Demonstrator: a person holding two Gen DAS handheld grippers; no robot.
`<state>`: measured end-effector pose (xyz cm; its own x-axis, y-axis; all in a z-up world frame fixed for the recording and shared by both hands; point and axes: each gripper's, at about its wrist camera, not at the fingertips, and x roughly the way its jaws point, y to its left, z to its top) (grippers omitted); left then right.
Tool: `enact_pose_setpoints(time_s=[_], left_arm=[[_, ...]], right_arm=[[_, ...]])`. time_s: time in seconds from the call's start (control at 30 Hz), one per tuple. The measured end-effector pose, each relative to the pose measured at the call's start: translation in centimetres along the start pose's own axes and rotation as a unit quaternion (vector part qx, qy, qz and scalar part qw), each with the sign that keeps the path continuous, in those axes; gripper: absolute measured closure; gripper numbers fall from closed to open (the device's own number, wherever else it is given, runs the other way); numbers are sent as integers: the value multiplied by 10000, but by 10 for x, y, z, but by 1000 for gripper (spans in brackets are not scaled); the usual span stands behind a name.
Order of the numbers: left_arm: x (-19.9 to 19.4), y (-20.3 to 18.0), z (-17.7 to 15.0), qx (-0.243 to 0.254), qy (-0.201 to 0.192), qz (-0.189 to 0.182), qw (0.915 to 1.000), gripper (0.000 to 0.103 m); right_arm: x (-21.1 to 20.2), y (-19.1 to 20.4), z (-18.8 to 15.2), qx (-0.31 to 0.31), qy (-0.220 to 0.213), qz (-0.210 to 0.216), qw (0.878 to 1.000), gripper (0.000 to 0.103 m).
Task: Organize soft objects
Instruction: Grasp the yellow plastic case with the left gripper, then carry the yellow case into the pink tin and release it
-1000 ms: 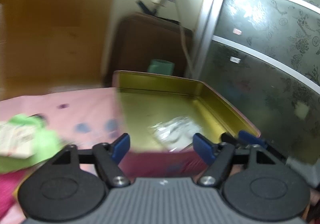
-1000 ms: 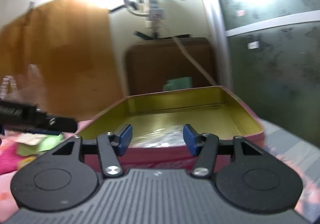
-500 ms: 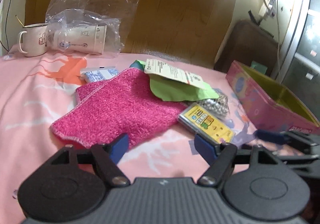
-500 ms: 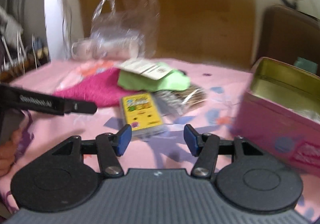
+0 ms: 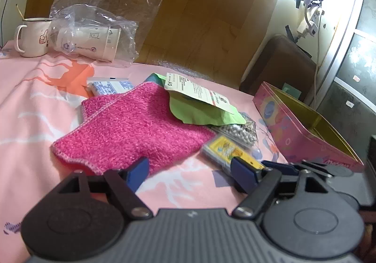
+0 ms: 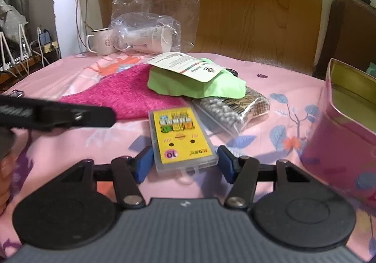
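A magenta cloth (image 5: 131, 129) (image 6: 127, 91) lies flat on the pink tablecloth. A green cloth with a paper label (image 5: 204, 110) (image 6: 199, 79) rests on its far edge. A yellow plastic case (image 6: 182, 138) (image 5: 231, 152) lies in front of a clear bag of cotton swabs (image 6: 232, 107) (image 5: 239, 131). My left gripper (image 5: 189, 172) is open and empty, just before the magenta cloth's near edge. My right gripper (image 6: 183, 163) is open, its jaws on either side of the case's near end, not closed on it.
An open pink tin box (image 5: 305, 131) (image 6: 347, 122) with a gold inside stands at the right. A white mug (image 5: 30, 37) (image 6: 101, 41) and a plastic bag with a paper cup (image 5: 94, 37) (image 6: 145, 37) stand at the back. A wooden chair back is behind.
Both grippers swung left, from facing the tin box to facing the pile of cloths and packets. The right gripper has since come closer to the yellow case.
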<state>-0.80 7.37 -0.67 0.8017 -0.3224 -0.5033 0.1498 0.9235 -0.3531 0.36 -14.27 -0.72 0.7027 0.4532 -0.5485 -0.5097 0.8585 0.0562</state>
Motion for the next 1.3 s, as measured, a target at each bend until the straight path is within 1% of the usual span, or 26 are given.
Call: enact_pose_setpoints(time_s=[0.1, 0.17, 0.27, 0.3, 0.33, 0.4, 0.43, 0.47, 0.57, 0.6, 0.67, 0.7, 0.73, 0.77, 0.8, 0.9, 0.97, 1.1, 1.17, 1.3], left_arm=[[2, -3, 0, 88, 62, -2, 9999, 20], [5, -6, 1, 195, 221, -121, 9995, 16], [10, -14, 0, 257, 483, -255, 9982, 16], [10, -17, -1, 195, 523, -327, 9979, 16], [10, -21, -2, 23, 637, -586, 9962, 16], [14, -31, -3, -229, 881, -1093, 9898, 18], [18, -41, -4, -234, 1023, -1279, 9862, 22], [22, -52, -5, -151, 1141, -1364, 9839, 29], [33, -80, -8, 58, 1457, -1534, 9773, 40], [37, -86, -10, 75, 1548, -1595, 9749, 42], [49, -98, -12, 86, 1716, -1656, 9711, 53], [55, -103, -12, 55, 1799, -1683, 9692, 56], [59, -107, -12, 16, 1847, -1700, 9680, 63], [61, -111, -11, -10, 1871, -1723, 9671, 67], [63, -116, -9, -18, 1884, -1767, 9661, 68], [61, -137, 4, 152, 1754, -1967, 9645, 69], [61, -159, 18, 373, 1596, -2092, 9640, 68], [72, -209, 44, 856, 1309, -2256, 9616, 68], [86, -232, 53, 1041, 1225, -2296, 9599, 68], [117, -274, 58, 1231, 1284, -2338, 9559, 68]], right_arm=[[-15, -1, -12, -30, 30, 43, 10000, 41], [-27, -4, -21, 4, 34, 33, 10000, 41], [-48, -10, -36, 167, -7, 16, 9999, 41], [-55, -13, -42, 265, -48, 0, 9996, 41], [-61, -15, -47, 381, -88, -6, 9992, 41], [-70, -24, -53, 739, -162, 46, 9971, 41], [-73, -29, -55, 941, -209, 66, 9953, 41], [-76, -35, -58, 1151, -262, 87, 9930, 41], [-82, -48, -65, 1590, -442, 108, 9862, 41], [-84, -50, -67, 1653, -485, 111, 9850, 41], [-87, -52, -71, 1712, -573, 131, 9835, 41], [-89, -52, -72, 1722, -617, 126, 9830, 41], [-91, -53, -73, 1717, -660, 79, 9829, 41], [-94, -53, -74, 1686, -724, -8, 9830, 41], [-99, -53, -74, 1671, -801, -88, 9826, 41], [-117, -65, -72, 1628, -1173, -270, 9793, 41], [-128, -73, -66, 1532, -1439, -473, 9765, 41], [-141, -98, -51, 1330, -1841, -1046, 9682, 41], [-143, -115, -47, 1359, -1928, -1257, 9636, 42], [-140, -151, -44, 1440, -1885, -1765, 9553, 41]])
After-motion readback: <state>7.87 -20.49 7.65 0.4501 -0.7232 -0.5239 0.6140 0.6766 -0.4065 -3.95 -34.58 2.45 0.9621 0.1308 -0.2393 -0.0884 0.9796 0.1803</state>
